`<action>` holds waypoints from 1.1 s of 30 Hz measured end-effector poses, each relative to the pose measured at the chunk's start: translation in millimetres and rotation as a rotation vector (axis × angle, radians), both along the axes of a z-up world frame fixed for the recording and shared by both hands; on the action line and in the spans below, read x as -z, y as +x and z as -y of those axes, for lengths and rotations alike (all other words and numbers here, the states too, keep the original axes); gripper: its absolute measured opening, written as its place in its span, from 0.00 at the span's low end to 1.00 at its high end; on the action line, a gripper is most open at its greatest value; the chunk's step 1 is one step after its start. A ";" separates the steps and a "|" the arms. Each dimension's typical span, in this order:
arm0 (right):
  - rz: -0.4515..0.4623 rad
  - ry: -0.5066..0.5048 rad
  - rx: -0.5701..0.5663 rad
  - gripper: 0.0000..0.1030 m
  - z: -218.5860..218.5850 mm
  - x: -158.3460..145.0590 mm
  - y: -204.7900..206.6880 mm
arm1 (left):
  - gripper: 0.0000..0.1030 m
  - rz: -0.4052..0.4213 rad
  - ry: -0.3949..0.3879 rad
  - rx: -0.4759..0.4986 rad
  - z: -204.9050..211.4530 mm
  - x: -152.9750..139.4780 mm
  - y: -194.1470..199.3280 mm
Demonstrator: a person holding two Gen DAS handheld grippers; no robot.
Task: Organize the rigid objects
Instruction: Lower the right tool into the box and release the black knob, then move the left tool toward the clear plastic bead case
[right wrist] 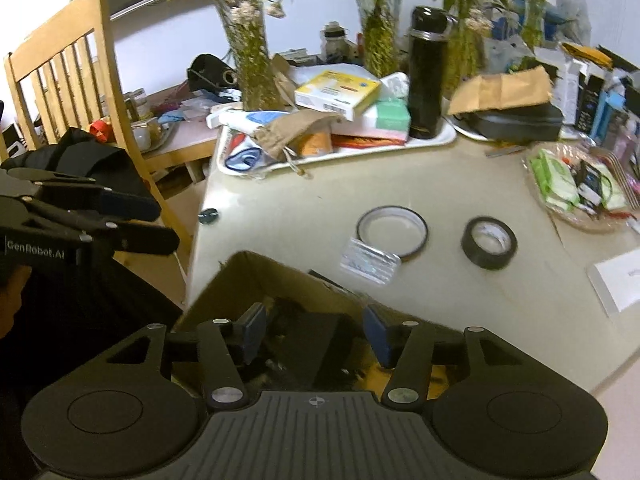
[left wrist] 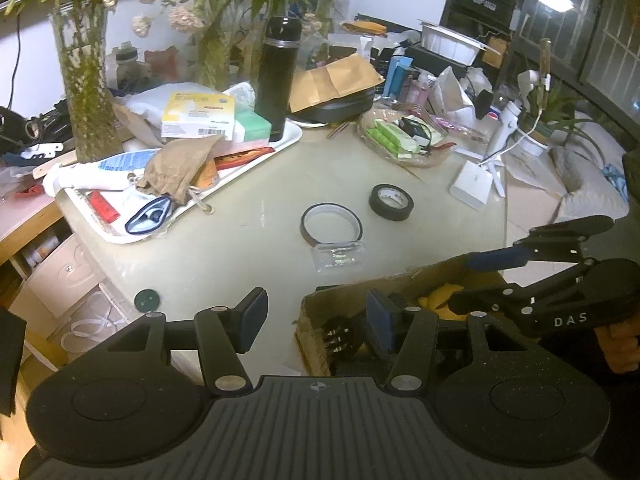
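cluttered table; both tools empty over cardboard box.

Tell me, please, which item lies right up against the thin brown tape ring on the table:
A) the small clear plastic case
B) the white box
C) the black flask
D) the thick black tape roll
A: the small clear plastic case sits against the near edge of the thin brown tape ring, while the black tape roll lies apart to one side, and the flask and white box are farther off.
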State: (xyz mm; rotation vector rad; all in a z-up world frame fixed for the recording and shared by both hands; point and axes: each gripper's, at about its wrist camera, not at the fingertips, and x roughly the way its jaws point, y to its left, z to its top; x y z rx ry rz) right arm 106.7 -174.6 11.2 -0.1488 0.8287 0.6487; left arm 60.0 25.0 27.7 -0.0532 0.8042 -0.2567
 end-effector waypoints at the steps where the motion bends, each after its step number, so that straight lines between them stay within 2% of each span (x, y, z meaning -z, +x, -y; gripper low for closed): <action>1: -0.003 0.000 0.013 0.58 4.3 1.4 0.5 | 0.52 0.000 0.003 0.006 2.3 0.2 1.9; 5: -0.014 0.005 0.058 0.63 19.8 5.6 2.8 | 0.52 -0.003 0.009 0.022 9.1 2.6 9.2; 9: -0.010 0.004 0.091 0.78 32.0 6.6 5.0 | 0.52 -0.011 0.015 0.031 15.8 6.8 16.2; 13: -0.007 0.003 0.120 0.84 43.7 7.7 8.4 | 0.52 -0.018 0.022 0.040 22.5 10.7 22.3; 18: 0.011 -0.008 0.163 1.00 52.9 11.3 13.7 | 0.52 -0.030 0.034 0.042 29.2 14.2 30.1; 26: 0.014 -0.025 0.199 1.00 60.1 18.8 23.9 | 0.52 -0.038 0.073 0.042 36.8 20.9 40.5; 31: 0.017 -0.022 0.220 1.00 65.0 20.5 31.5 | 0.54 -0.060 0.069 0.027 38.1 26.9 52.6; 32: 0.019 -0.023 0.226 1.00 66.1 20.6 33.0 | 0.54 -0.063 0.065 0.025 38.6 28.0 54.8; 33: 0.020 -0.024 0.232 1.00 67.3 20.4 34.2 | 0.60 -0.066 0.063 0.022 38.9 29.1 57.9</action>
